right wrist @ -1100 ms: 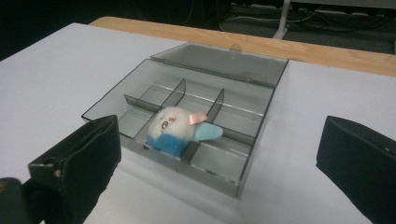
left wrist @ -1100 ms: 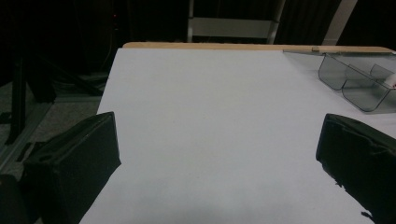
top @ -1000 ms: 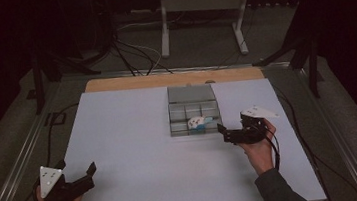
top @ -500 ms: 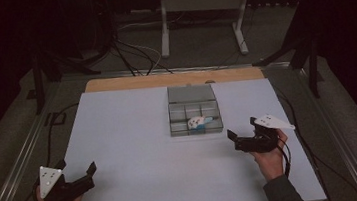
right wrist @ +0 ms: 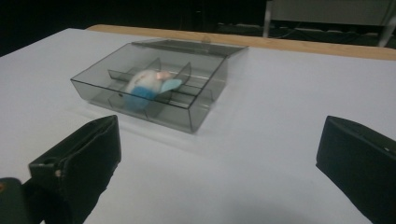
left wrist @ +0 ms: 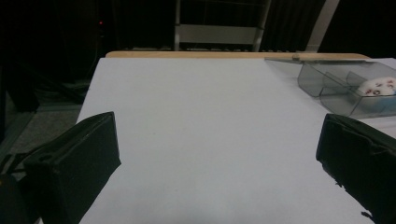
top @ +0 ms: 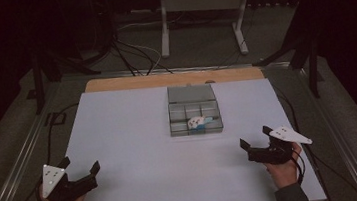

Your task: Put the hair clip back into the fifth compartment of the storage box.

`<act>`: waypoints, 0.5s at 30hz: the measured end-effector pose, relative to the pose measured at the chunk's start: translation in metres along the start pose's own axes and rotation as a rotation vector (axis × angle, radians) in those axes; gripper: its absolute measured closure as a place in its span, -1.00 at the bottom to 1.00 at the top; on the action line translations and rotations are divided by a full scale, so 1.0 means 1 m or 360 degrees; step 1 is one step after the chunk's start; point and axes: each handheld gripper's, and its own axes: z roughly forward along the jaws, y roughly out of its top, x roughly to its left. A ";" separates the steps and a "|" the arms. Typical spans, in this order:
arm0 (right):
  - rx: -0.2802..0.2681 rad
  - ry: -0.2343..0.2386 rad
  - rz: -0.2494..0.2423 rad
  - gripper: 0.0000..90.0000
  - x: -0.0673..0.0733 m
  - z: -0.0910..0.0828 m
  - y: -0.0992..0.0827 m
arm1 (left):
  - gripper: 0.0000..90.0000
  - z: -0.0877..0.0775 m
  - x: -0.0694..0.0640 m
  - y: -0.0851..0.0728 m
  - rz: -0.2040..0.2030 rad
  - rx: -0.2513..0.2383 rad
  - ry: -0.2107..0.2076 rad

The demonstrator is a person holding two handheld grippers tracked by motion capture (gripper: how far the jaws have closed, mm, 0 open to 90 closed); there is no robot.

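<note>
Dark room, metal stand legs and loose cables behind a white tabletop [top: 135, 135] with a wooden strip along its far edge. Near the middle-far part sits a clear divided box [top: 194, 110], lid flipped open toward the back, and a small white-and-blue toy [top: 198, 122] lies in one of its front compartments — in the right gripper view it rests against a divider, tilted. What changed: a second ago the right tool [top: 252, 149] was up close beside the box, near the toy; now it has pulled back toward the person's edge and sits low at the right front of the tabletop, well apart from the box. Its jaws are spread with nothing between them. The left tool [top: 81, 171] has not moved — parked at the near left corner, jaws also spread and empty. Judging from this, the toy's placement in the box looks done and the right hand is retreating to a rest pose; the lid not yet closed may be the remaining step, though that is a guess.
</note>
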 end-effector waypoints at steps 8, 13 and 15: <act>-0.0027 -0.0029 -0.0001 -1.00 -0.008 -0.009 -0.019 | -0.99 0.000 -0.004 0.003 0.0005 -0.0010 -0.0041; -0.0030 -0.0028 0.0002 -1.00 -0.009 -0.011 -0.023 | -0.99 0.000 -0.005 0.003 -0.0003 -0.0016 -0.0053; -0.0041 -0.0030 -0.0022 -1.00 -0.009 -0.015 -0.026 | -0.99 0.000 -0.006 0.003 -0.0009 -0.0017 -0.0066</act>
